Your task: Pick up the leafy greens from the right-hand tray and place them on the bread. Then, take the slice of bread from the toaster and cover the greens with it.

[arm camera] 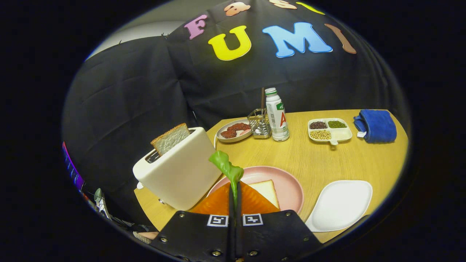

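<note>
Setting: a light wooden table (327, 160) is standing in front of a black cloth wall.
Gripper (235, 193): the fingers are pressing together on the leafy greens (227, 167), with no visible gap between them; the leaf is sticking up and forward past the fingertips.
Greens position: they are hanging above the near rim of the pink plate (291, 189), beside the toaster's right wall.
Bread on plate (267, 191): one slice is lying flat on the pink plate, just ahead of the fingers and partly hidden by them.
Toaster (178, 171): the cream unit is sitting left of the plate, tilted in this view, with a bread slice (171, 138) standing up out of its slot.
Right-hand tray (340, 203): the white tray is lying just right of the plate.
Far side: a plate of reddish food (235, 131), a wire rack (259, 123), a white bottle (276, 114), a divided dish of beans (329, 130) and a folded blue cloth (376, 125) are lining the back of the table.
</note>
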